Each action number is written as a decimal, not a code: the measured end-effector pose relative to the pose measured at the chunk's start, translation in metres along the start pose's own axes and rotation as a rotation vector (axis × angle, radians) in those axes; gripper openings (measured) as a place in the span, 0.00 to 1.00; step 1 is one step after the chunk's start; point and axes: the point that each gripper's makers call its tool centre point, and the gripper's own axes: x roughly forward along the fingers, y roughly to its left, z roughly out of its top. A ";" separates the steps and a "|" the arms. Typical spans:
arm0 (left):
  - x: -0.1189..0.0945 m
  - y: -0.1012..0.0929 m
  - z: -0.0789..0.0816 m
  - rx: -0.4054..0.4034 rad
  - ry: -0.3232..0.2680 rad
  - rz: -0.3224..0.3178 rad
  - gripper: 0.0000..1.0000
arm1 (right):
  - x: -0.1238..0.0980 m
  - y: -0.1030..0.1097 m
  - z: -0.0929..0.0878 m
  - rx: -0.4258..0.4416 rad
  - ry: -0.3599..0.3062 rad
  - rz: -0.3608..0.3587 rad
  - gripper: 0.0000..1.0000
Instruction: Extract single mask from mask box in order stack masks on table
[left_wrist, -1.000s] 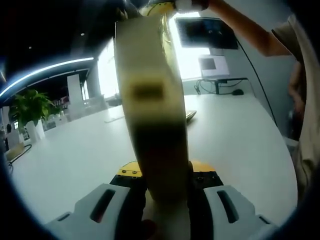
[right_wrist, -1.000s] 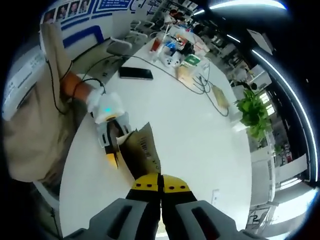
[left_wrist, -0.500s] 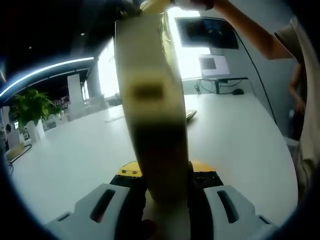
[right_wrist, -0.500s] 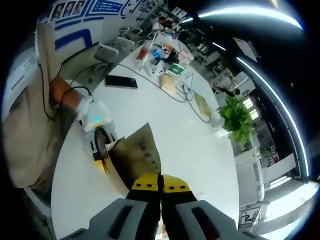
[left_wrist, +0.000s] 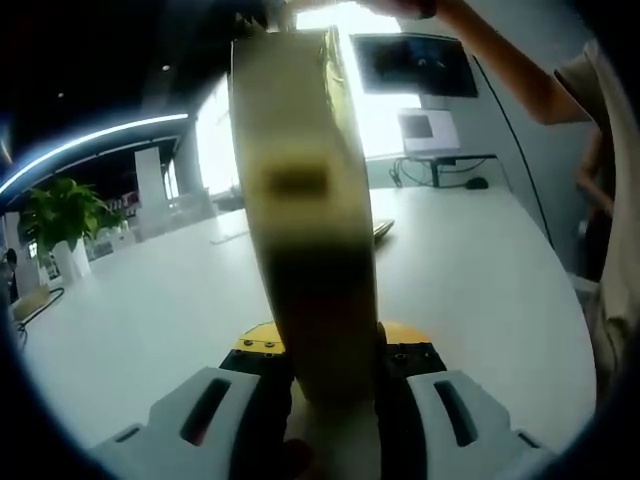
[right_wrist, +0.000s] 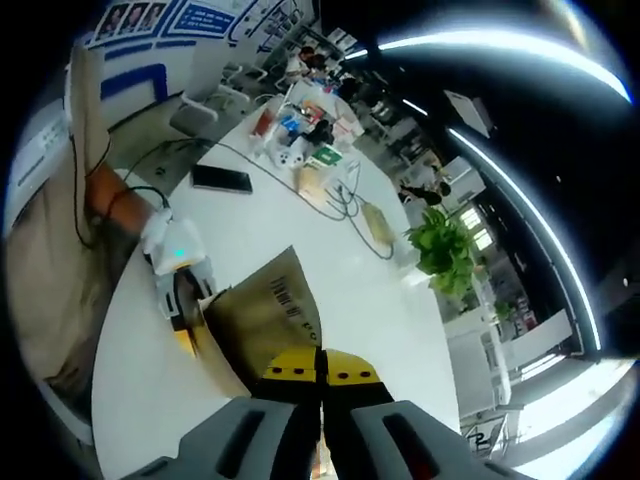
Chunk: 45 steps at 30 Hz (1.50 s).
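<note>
Mask box (left_wrist: 305, 240), brown card, stands on edge clamped between the left gripper (left_wrist: 330, 395) jaws above the white desk (left_wrist: 470, 270); the right gripper (right_wrist: 322, 372) jaws are pinched together at its top edge, on what I cannot tell; I'd keep the box steady and draw straight away, slowly, so one mask follows

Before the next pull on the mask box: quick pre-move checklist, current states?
1. Left gripper clamped on mask box: ok, box sits between its jaws.
2. Right gripper closed: ok, jaws together at the box's upper edge.
3. Single mask pinched by right gripper: cannot tell, no mask visible between the jaws.
4. Box lifted off table: ok.
5. Free stacking space on table: ok, bare white surface beside the box.
6. Phone and cables away from box: ok.
</note>
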 end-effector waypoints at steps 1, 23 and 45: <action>0.000 0.000 0.000 0.000 0.000 0.000 0.22 | -0.002 -0.001 0.001 -0.006 -0.004 -0.009 0.00; 0.000 -0.001 0.000 -0.003 0.002 0.000 0.22 | -0.035 -0.042 0.012 0.000 -0.107 -0.206 0.00; 0.000 0.000 0.000 -0.003 0.003 0.000 0.22 | -0.065 -0.079 -0.019 0.072 -0.074 -0.350 0.00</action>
